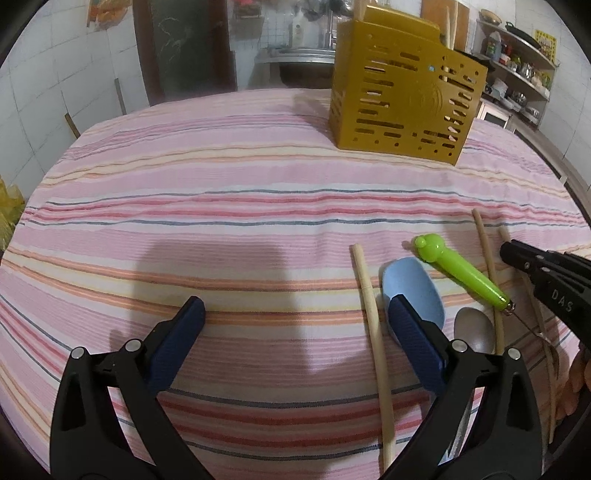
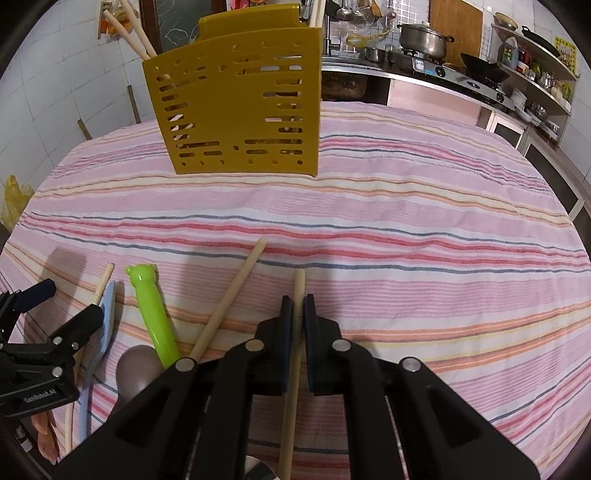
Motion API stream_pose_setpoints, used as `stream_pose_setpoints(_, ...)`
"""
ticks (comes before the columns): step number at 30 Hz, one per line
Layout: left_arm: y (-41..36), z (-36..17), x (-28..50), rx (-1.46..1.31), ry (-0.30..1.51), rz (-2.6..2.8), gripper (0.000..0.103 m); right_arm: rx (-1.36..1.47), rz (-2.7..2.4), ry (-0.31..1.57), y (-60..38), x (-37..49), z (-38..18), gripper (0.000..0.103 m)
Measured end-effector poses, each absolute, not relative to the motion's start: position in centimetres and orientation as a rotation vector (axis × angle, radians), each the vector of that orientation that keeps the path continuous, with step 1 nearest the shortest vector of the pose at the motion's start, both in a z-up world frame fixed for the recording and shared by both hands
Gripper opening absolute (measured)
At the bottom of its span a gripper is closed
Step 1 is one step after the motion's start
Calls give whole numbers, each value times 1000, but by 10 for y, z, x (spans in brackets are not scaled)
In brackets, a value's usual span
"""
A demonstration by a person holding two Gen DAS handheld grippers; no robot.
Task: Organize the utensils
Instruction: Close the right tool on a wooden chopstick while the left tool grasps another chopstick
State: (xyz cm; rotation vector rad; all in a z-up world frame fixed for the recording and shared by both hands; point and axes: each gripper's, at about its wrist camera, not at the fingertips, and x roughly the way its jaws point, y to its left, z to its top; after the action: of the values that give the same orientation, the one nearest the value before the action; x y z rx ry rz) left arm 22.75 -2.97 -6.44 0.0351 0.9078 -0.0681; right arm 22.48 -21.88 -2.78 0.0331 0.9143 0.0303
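Chopstick [image 2: 295, 332] sits clamped between the nearly closed pads of the right hand-held gripper [image 2: 297, 306], its tip poking out beyond them toward 12 o'clock, its shaft running back under the gripper body. The left hand-held gripper [image 1: 297, 314] hangs wide open over the striped cloth of the tabletop [image 1: 221, 184] with nothing between its fingers; its right-hand finger overlaps a blue scoop [image 1: 413, 291].

Loose utensils lie together on the cloth at 4 o'clock in the left wrist view: a second chopstick [image 1: 373, 332] just beside the scoop, a green bear-headed tool [image 1: 461, 273], a metal spoon [image 1: 474, 328] and another chopstick [image 1: 489, 277] crossing under the green handle. In the right wrist view that cluster sits at 8 o'clock.

The yellow slotted utensil holder [image 2: 240, 107] stands upright at 11 o'clock in the right wrist view, well apart from the loose pieces, with several chopsticks [image 2: 129, 29] already leaning out of its top.
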Motion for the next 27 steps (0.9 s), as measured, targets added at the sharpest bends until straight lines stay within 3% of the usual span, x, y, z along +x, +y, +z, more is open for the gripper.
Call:
stream_pose_setpoints(6,-31,-63,230,41,915,-54,96,73,45,915,-225,226,-29,7)
stream_pose_setpoints(9,-36,-60,233,47,917,-52,90,81,49,915,-226,227,-29,7)
stream_pose_setpoints(13,-48,-58,235,88,910,-64,74,88,52,915,-227,228,-29,7)
stream_pose_setpoints(21,-74,-53,235,107,943,-87,21,61,38,912,-224,227,-29,7)
stream_pose_setpoints(27,-75,-53,240,78,960,-123,5,48,23,915,-223,231,-28,7)
